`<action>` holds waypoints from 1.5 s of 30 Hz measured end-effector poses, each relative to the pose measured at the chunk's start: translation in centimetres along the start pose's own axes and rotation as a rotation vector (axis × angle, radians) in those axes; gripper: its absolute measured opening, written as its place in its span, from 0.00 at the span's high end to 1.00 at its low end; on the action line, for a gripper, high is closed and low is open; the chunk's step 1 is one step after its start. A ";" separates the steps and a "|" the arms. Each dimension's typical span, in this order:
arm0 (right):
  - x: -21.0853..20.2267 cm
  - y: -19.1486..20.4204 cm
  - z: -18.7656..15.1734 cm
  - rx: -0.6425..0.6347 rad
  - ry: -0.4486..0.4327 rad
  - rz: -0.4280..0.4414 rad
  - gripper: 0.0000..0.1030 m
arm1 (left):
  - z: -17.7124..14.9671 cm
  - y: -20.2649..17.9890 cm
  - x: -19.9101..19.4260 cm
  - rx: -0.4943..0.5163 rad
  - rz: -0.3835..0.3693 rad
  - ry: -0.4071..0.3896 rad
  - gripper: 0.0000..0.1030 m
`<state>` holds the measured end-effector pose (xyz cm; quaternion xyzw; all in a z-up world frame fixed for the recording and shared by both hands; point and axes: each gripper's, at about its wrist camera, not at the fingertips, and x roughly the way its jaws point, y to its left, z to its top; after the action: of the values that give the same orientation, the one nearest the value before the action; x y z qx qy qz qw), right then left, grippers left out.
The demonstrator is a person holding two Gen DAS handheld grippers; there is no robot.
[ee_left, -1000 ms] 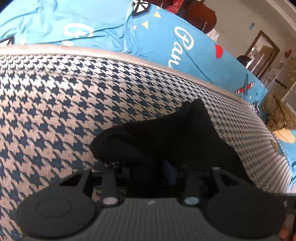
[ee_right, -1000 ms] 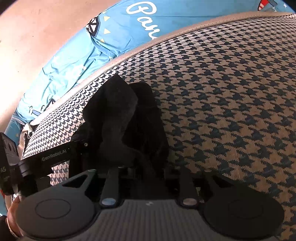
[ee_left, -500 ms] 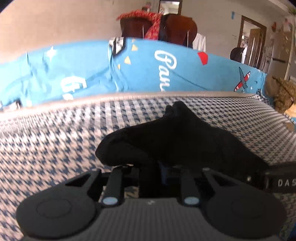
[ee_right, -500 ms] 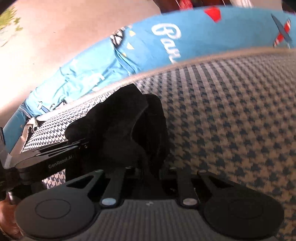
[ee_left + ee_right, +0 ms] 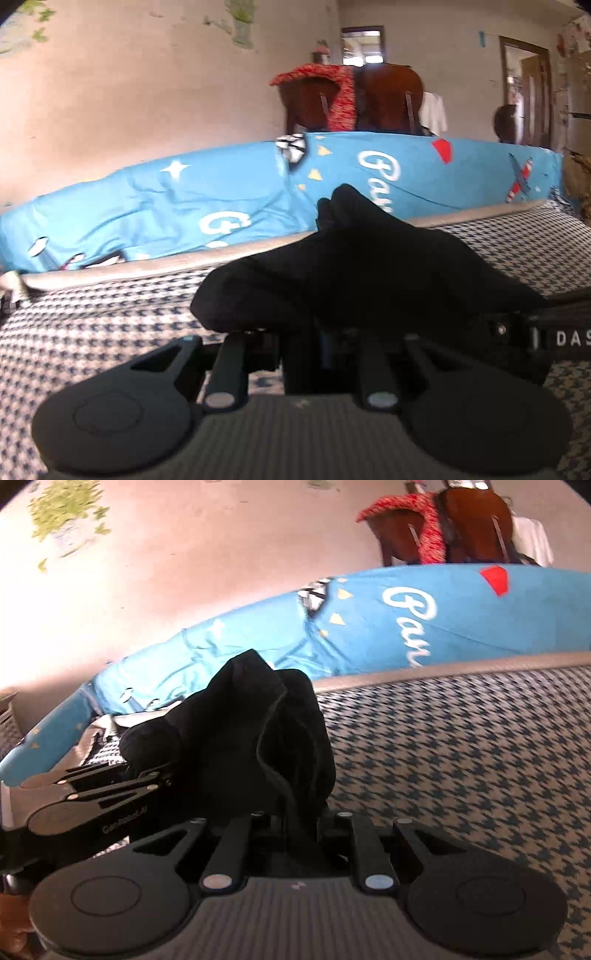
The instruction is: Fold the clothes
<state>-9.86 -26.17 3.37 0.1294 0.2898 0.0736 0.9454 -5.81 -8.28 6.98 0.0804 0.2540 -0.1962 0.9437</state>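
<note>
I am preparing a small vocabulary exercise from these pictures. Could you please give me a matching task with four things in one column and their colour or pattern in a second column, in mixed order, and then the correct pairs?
Things:
1. garment held by both hand-held grippers
2. cover under the garment
3. sheet behind the cover
4. chair at the wall

Colour or pattern:
A. bright blue with white letters
B. dark brown wood
C. plain black
D. small blue-and-white check

Pairs: 1-C, 2-D, 3-A, 4-B
</note>
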 end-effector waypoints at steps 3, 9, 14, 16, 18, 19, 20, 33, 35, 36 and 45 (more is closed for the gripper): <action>0.2 2.0 0.1 -0.046 0.000 0.023 0.85 | -0.8 1.5 -1.2 -0.025 0.037 0.010 0.83; 0.4 4.9 -0.1 -0.081 0.000 0.061 0.85 | -1.3 3.3 -2.7 -0.043 0.106 0.005 0.83; 1.2 6.7 0.2 -0.091 -0.008 0.084 0.85 | -1.7 4.8 -3.9 -0.050 0.168 -0.007 0.83; 1.7 7.4 0.4 -0.096 -0.008 0.094 0.85 | -1.9 5.4 -4.3 -0.054 0.185 -0.010 0.83; 2.1 8.3 0.5 -0.102 -0.004 0.107 0.85 | -2.1 6.2 -4.6 -0.060 0.207 -0.011 0.83; 2.1 8.8 0.5 -0.105 -0.004 0.113 0.85 | -2.1 6.6 -4.8 -0.060 0.217 -0.013 0.83; 2.2 9.4 0.6 -0.114 -0.008 0.120 0.85 | -2.2 7.1 -5.0 -0.061 0.227 -0.014 0.83; 4.1 14.4 -0.1 -0.151 0.003 0.173 0.85 | -3.2 11.7 -6.8 -0.133 0.291 -0.011 0.83; 4.2 14.9 -0.1 -0.169 -0.002 0.185 0.86 | -3.3 12.0 -6.8 -0.138 0.300 -0.011 0.83; 4.2 15.1 -0.1 -0.178 -0.007 0.187 0.86 | -3.2 12.2 -6.9 -0.145 0.299 -0.012 0.83; 5.2 16.1 0.2 -0.165 -0.012 0.197 0.85 | -3.4 12.6 -7.5 -0.130 0.352 -0.038 0.83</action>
<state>-6.52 -9.74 5.42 0.0796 0.2630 0.1890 0.9427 -8.07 6.53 8.54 0.0588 0.2304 -0.0127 0.9712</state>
